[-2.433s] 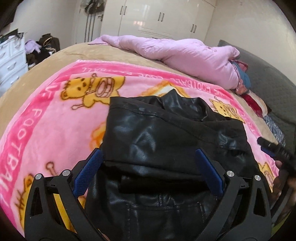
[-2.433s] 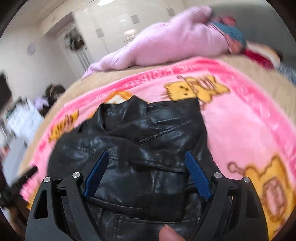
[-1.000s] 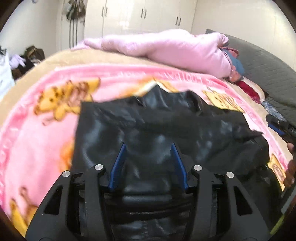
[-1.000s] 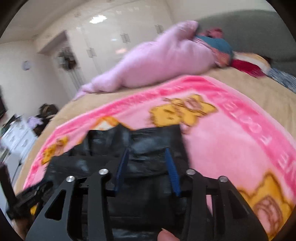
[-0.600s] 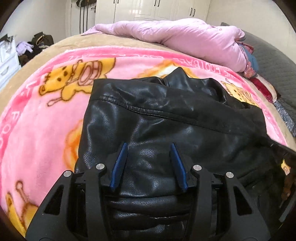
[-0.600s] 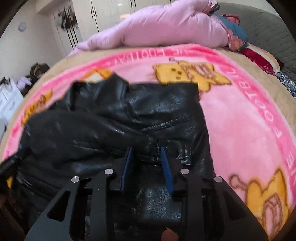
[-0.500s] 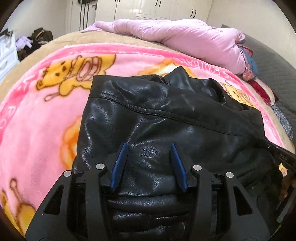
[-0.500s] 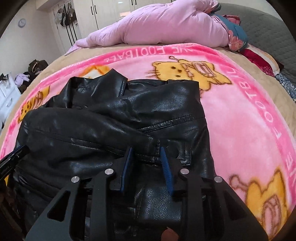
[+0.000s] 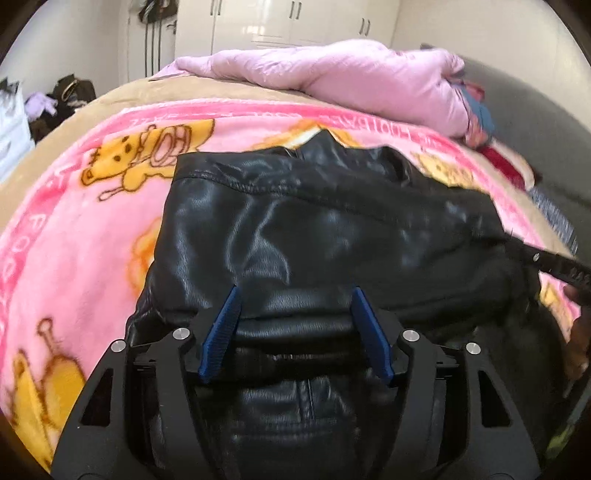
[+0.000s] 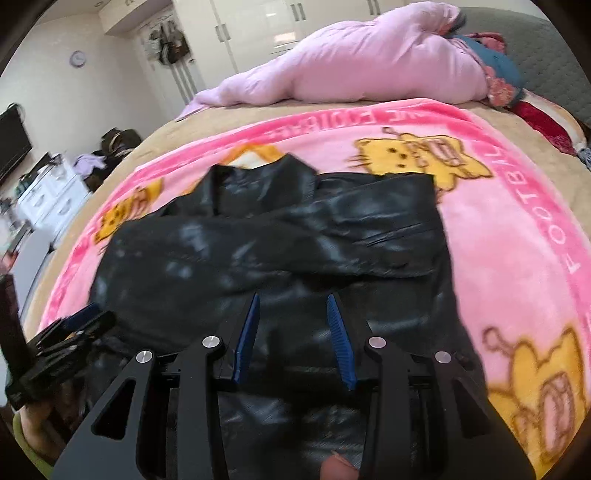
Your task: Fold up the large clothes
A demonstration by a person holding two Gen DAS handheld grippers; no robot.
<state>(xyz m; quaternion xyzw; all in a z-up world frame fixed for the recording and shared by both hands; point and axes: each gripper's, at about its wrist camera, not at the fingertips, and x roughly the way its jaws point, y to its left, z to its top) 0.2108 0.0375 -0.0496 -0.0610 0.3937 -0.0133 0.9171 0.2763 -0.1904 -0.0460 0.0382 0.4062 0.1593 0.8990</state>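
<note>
A black leather jacket (image 9: 332,229) lies folded on a pink cartoon-print blanket (image 9: 74,229) spread across a bed with a tan cover (image 10: 155,144). Its collar (image 10: 258,181) points to the far side, and one panel is doubled over the body, leaving a stitched fold edge running across the near-left part.

The left gripper (image 9: 293,325) sits low over the near edge of the jacket. Its blue-padded fingers (image 9: 221,332) stand apart with leather showing between them; nothing is pinched. The right gripper (image 10: 293,332) is also over the near edge, toward the right half of the garment. Its pads (image 10: 340,336) are narrower apart but a clear gap remains, and no fabric is clamped. Each tool shows at the edge of the other's view: the right one as a dark bar at the right margin, the left one at the lower left margin.

Surroundings: a bulky pale pink quilt (image 10: 369,62) is heaped along the far side of the bed, with blue and red cloth items (image 10: 506,81) at its right end beside a grey upholstered headboard (image 10: 546,40). White wardrobe doors (image 9: 295,22) line the far wall. To the far left stand a white drawer unit (image 10: 51,195) and a pile of dark bags (image 9: 70,99) and clothing on the floor. Nothing rests on the jacket itself.
</note>
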